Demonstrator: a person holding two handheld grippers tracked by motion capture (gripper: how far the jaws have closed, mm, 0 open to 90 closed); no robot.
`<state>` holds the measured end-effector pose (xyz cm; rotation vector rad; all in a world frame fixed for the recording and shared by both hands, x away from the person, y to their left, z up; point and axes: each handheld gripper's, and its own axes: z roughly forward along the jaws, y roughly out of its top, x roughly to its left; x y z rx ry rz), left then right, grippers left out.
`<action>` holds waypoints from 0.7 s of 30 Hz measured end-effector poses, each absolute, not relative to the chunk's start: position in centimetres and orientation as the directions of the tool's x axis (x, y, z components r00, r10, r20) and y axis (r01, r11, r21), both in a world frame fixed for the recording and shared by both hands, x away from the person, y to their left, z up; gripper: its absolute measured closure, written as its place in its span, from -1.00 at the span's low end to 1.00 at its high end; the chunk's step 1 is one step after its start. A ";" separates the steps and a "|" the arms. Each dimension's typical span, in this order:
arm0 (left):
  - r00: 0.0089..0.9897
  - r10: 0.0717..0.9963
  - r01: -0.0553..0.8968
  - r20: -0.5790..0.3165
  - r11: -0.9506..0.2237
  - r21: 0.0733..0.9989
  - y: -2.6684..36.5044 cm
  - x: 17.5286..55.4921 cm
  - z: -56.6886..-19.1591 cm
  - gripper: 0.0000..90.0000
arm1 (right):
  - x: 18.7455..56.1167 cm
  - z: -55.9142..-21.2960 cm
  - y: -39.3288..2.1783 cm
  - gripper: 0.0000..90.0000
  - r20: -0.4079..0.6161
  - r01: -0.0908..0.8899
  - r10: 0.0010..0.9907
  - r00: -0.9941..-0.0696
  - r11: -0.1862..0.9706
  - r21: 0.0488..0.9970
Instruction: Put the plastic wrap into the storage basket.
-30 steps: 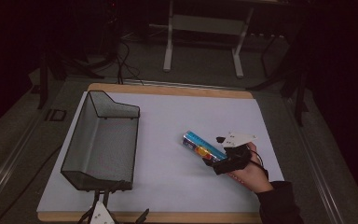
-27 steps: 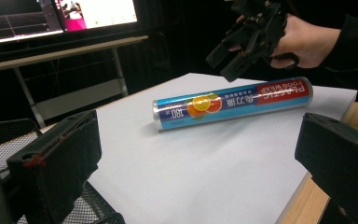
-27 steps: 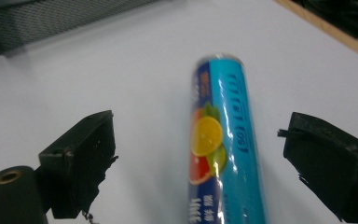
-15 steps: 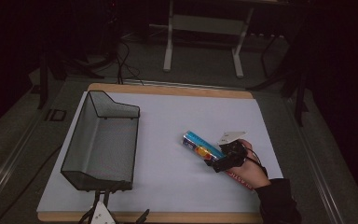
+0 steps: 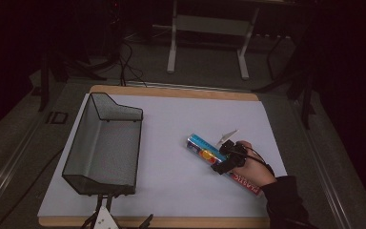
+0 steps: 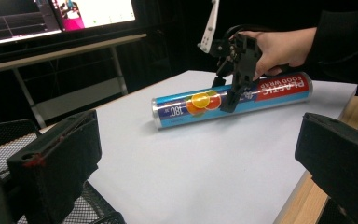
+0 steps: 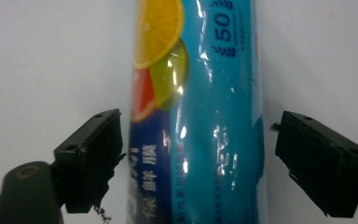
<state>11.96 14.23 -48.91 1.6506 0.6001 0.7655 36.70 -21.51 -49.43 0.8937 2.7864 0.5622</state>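
Right tool [image 5: 225, 161] is down over the roll of plastic food wrap [image 5: 221, 163], which lies flat on the white sheet of the counter [image 5: 171, 143], over on the right side and well apart from the black mesh basket [image 5: 106, 143] on the left. In the right gripper view the jaws straddle the blue tube [image 7: 198, 116] near its fruit picture, and they have just been closing in; the left pad [image 7: 93, 154] sits just beside the wrapper, the right pad [image 7: 324, 158] stands clear of it, so nothing is pinched yet. Here is the risk: the tube is round and glossy, and with one pad arriving first it could roll away across the sheet. The grip point also looks off-centre along the roll in the left gripper view [image 6: 233, 100], toward the end with the fruit, so on a lift the long labelled end could sag and swing, or the film could slide out of the pads. A hard squeeze could dent the cardboard. The left tool [image 6: 196, 163] waits low at the near edge, jaws wide apart with nothing between them, beside the basket mesh [image 6: 9, 135], too far off to steady anything if the roll gets loose
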 end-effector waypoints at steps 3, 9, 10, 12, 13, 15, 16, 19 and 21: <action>0.655 0.737 -0.015 0.167 -0.208 0.978 14.2 12.0 -48.9 -0.98 | 37.1 -49.4 -21.2 -0.55 -0.044 0.545 0.594 -0.803 0.763 0.348; 0.659 0.733 -0.015 0.168 -0.211 0.977 14.2 12.0 -48.9 -0.98 | 37.8 -49.1 -20.2 -0.43 -0.031 0.566 0.590 -0.807 0.786 0.251; 0.658 0.733 -0.016 0.169 -0.211 0.977 14.2 11.9 -48.9 -0.98 | 38.0 -49.2 -19.9 -0.42 -0.022 0.573 0.591 -0.806 0.790 0.218; 0.657 0.734 -0.017 0.170 -0.212 0.977 14.2 11.9 -48.9 -0.98 | 38.3 -49.4 -19.6 -0.40 -0.008 0.580 0.591 -0.807 0.795 0.177; 0.657 0.734 -0.017 0.171 -0.213 0.977 14.2 11.9 -48.9 -0.98 | 38.5 -49.5 -19.4 -0.35 -0.005 0.577 0.585 -0.811 0.801 0.160; 0.655 0.736 -0.018 0.169 -0.209 0.978 14.2 11.9 -48.9 -0.98 | 38.7 -49.7 -19.1 -0.33 0.004 0.581 0.586 -0.810 0.802 0.137; 0.655 0.736 -0.017 0.168 -0.208 0.978 14.3 11.9 -48.9 -0.98 | 38.6 -49.7 -18.9 -0.33 -0.006 0.572 0.577 -0.816 0.810 0.127; 0.656 0.736 -0.017 0.169 -0.210 0.978 14.2 11.9 -48.9 -0.98 | 38.4 -49.9 -18.6 -0.33 -0.030 0.558 0.564 -0.825 0.822 0.114; 0.659 0.732 -0.017 0.174 -0.216 0.976 14.1 11.9 -49.0 -0.98 | 38.2 -50.0 -18.2 -0.31 -0.059 0.560 0.567 -0.822 0.822 0.102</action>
